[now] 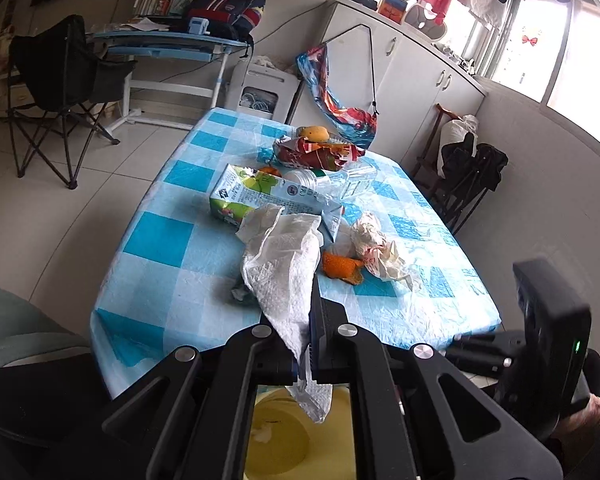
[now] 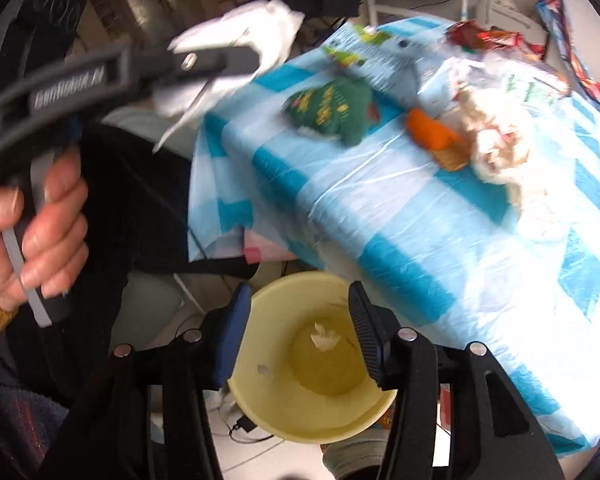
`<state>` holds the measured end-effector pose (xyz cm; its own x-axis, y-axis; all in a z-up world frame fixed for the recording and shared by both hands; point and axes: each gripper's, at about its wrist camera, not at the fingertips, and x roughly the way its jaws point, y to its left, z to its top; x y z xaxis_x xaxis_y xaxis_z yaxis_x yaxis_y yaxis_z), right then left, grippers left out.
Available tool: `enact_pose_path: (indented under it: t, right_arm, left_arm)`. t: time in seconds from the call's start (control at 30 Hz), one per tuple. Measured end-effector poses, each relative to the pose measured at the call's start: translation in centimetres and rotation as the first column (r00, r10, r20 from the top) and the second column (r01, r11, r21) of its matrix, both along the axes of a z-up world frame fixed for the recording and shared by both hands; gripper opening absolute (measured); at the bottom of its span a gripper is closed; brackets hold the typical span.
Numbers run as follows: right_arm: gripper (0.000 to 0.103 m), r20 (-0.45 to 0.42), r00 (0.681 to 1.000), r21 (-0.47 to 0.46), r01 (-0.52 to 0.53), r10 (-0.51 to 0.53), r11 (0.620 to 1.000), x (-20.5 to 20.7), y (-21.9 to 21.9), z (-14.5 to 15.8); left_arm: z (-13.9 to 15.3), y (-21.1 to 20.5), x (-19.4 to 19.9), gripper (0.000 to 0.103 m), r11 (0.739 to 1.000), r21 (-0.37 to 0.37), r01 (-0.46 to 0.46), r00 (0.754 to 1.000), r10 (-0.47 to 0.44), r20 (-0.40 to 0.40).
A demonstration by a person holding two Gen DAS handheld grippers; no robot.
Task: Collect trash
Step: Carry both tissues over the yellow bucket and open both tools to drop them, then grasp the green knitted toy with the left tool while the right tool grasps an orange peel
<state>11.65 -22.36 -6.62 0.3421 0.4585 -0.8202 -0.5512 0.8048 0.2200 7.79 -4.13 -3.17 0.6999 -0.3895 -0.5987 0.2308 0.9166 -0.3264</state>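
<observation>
The table [image 1: 172, 240], under a blue-and-white checked cloth, fills mid-frame; a carton [image 1: 260, 196], orange peel [image 1: 340, 266], crumpled paper [image 1: 376, 244] and 1 red wrapper [image 1: 316, 152] lie on it.

Embossed white paper towel [image 1: 278, 264], glossy plastic checked tablecloth [image 1: 160, 240], smooth yellow plastic bin [image 2: 284, 408], matt blk fingers [image 2: 364, 336]

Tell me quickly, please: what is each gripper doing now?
Left gripper: closed, holding the white paper towel.
Right gripper: open, holding nothing, above the yellow bin.
</observation>
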Motion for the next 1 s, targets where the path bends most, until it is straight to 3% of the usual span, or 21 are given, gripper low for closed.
enact_pose_path:
  t: [0.1,0.2,0.37,0.43,0.53,0.6,0.67,0.73,0.8,1.0]
  right_arm:
    - [0.057,0.040,0.986,0.089,0.156,-0.160,0.984,0.5,-3.0,1.5]
    - [0.058,0.038,0.957,0.184,0.277,-0.288,0.943,1.2,-5.8,2.2]
    - [0.059,0.049,0.921,0.268,0.360,-0.386,0.894,1.5,-8.1,2.8]
    - [0.059,0.060,0.916,0.280,0.367,-0.398,0.887,1.6,-8.4,3.5]
    - [0.061,0.065,0.914,0.286,0.368,-0.401,0.885,1.9,-8.3,4.0]
    - [0.061,0.065,0.913,0.284,0.371,-0.403,0.884,1.9,-8.4,3.9]
    - [0.061,0.062,0.911,0.284,0.375,-0.407,0.883,1.8,-8.8,3.7]
    - [0.061,0.058,0.909,0.287,0.380,-0.412,0.879,1.8,-9.1,3.6]
    - [0.061,0.056,0.907,0.292,0.384,-0.417,0.876,1.7,-9.4,3.5]
    - [0.061,0.049,0.907,0.300,0.386,-0.418,0.872,1.7,-9.5,3.3]
  left_arm:
    - [-0.4,-1.5,-0.7,0.004,0.997,0.022,0.071,0.997,-0.070,-0.015]
    - [-0.9,-3.3,-1.4,0.004,0.986,0.052,0.156,0.988,-0.154,-0.032]
    - [-2.1,-6.4,-2.6,0.004,0.947,0.125,0.295,0.954,-0.286,-0.085]
    - [-2.9,-7.7,-3.2,0.004,0.921,0.143,0.363,0.929,-0.348,-0.124]
    - [-4.6,-9.9,-4.2,0.008,0.854,0.171,0.492,0.863,-0.452,-0.223]
    - [-5.4,-11.2,-5.2,0.018,0.808,0.214,0.549,0.829,-0.496,-0.258]
    - [-5.7,-11.8,-6.0,0.039,0.783,0.257,0.566,0.821,-0.508,-0.261]
    - [-5.5,-11.8,-6.2,0.046,0.783,0.273,0.558,0.828,-0.503,-0.248]
    - [-5.3,-11.4,-5.9,0.047,0.801,0.269,0.534,0.843,-0.484,-0.234]
    - [-3.1,-8.1,-3.4,0.048,0.901,0.234,0.366,0.929,-0.339,-0.149]
